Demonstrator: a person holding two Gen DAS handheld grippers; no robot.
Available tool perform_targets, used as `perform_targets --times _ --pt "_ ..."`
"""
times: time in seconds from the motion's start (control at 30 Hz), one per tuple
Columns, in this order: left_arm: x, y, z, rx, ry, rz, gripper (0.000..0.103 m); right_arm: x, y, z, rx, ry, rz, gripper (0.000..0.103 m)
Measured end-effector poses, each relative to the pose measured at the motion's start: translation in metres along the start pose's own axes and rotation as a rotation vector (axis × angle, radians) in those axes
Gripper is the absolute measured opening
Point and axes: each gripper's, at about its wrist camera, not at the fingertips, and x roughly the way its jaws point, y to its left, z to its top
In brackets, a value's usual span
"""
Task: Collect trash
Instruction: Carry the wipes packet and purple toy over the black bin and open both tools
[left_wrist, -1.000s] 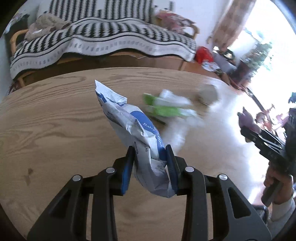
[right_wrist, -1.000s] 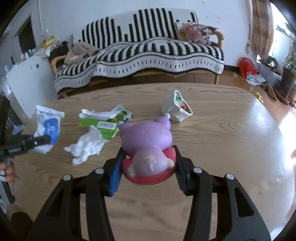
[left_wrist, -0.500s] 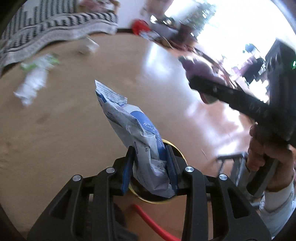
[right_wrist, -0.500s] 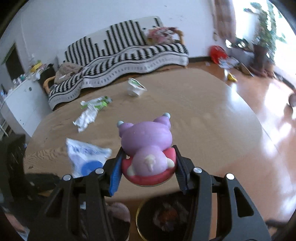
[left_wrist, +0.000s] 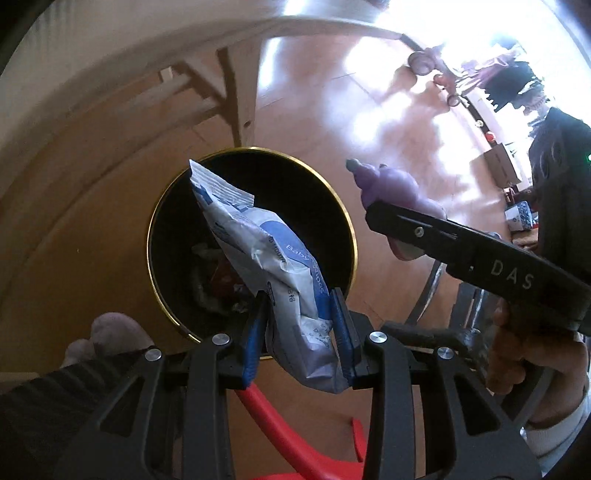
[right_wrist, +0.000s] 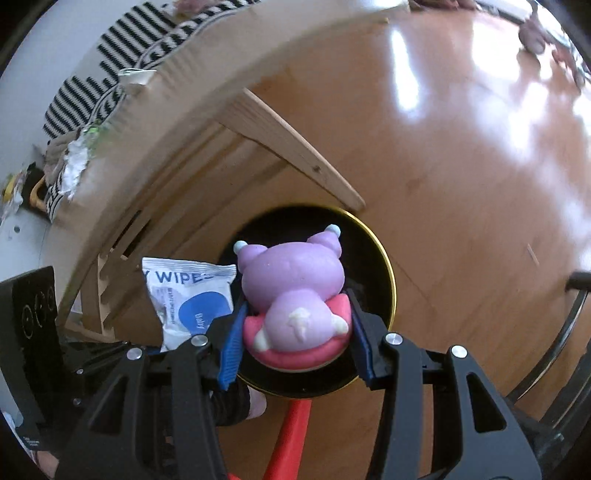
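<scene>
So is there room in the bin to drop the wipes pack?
Yes. The bin has trash only at the near bottom; its far half looks dark and bare, behind the wipes pack. It gets crowded on the right, where the purple toy hangs beside the rim.

Both fisheye views look steeply down along their own fingers, from close above a black gold-rimmed bin (left_wrist: 162, 229) on the floor beside the tabletop's edge (right_wrist: 207, 51). The left wrist view sees the right hand-held gripper (left_wrist: 373, 206) entering from the right. The right wrist view sees the left one's wipes packet (right_wrist: 192, 295) at its left. Both share the bin (right_wrist: 384, 266) and the wooden floor (left_wrist: 317, 110).
</scene>
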Motion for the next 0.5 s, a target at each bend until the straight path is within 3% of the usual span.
perform_targets --times 0.5 --pt "0.006 -0.004 0.008 0.016 0.011 -0.016 0.034 0.020 0.011 0.017 -0.012 0.031 0.005 0.049"
